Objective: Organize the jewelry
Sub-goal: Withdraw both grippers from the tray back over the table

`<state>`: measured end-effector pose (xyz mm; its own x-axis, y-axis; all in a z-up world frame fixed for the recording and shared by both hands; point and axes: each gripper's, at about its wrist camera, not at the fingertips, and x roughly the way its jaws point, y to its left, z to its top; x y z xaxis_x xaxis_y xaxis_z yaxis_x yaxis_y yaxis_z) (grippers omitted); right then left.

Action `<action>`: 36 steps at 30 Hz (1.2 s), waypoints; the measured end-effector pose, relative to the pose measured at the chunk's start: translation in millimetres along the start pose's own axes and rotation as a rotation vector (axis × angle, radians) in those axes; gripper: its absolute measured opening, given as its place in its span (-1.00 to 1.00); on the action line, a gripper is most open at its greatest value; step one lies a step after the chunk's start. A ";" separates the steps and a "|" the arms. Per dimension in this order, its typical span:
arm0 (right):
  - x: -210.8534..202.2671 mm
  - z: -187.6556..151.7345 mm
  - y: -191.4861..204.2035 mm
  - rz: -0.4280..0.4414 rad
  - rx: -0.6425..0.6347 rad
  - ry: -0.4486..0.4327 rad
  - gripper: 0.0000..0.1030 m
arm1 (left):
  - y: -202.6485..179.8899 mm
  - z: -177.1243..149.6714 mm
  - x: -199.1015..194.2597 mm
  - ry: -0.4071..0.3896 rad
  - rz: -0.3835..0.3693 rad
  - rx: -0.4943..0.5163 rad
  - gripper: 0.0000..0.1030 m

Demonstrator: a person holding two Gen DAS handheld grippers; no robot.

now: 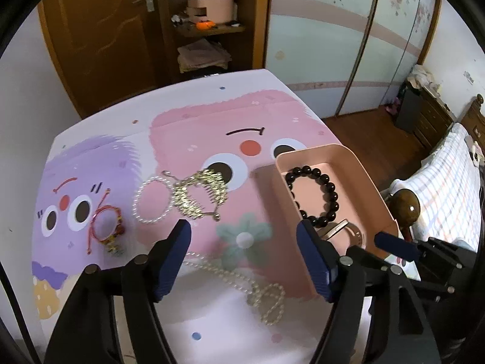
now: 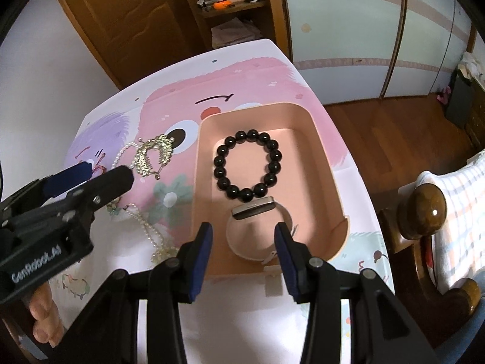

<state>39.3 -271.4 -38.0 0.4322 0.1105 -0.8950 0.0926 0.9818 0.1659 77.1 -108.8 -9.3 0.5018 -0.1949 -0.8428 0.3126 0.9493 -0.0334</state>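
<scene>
A pink tray (image 2: pixel 327 163) (image 1: pixel 360 163) holds a black bead bracelet (image 2: pixel 247 163) (image 1: pixel 312 195) and a white watch band with a metal clasp (image 2: pixel 257 230) (image 1: pixel 336 230). My right gripper (image 2: pixel 242 239) is open and empty, hovering above the watch band at the tray's near end. My left gripper (image 1: pixel 244 242) is open and empty above the mat, left of the tray. On the mat lie a gold comb (image 1: pixel 200 191) (image 2: pixel 153 151), a pearl bracelet (image 1: pixel 151 200), a red string bracelet (image 1: pixel 106 224) and a pearl necklace (image 1: pixel 254 288) (image 2: pixel 151 227).
The cartoon-print mat (image 1: pixel 212 127) covers the small table. A wooden bedpost knob (image 2: pixel 430 206) and a bed (image 1: pixel 448 182) stand close on the right. A wooden door (image 1: pixel 100 30) and a shelf unit (image 1: pixel 212 24) are behind the table.
</scene>
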 end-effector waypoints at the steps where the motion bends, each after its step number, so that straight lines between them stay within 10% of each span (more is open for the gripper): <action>1: -1.4 -0.3 2.1 -0.004 -0.003 -0.004 -0.17 | 2.5 -3.5 -4.1 -0.009 0.006 -0.003 0.38; 36: -6.6 -12.2 78.1 0.047 -0.200 0.016 -0.17 | 172.5 -88.6 -46.1 0.010 0.189 -0.339 0.50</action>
<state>32.7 -193.6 -24.2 0.4177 0.1574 -0.8948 -0.1083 0.9865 0.1230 36.4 85.8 -23.9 0.5169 -0.0081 -0.8560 -0.0699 0.9962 -0.0516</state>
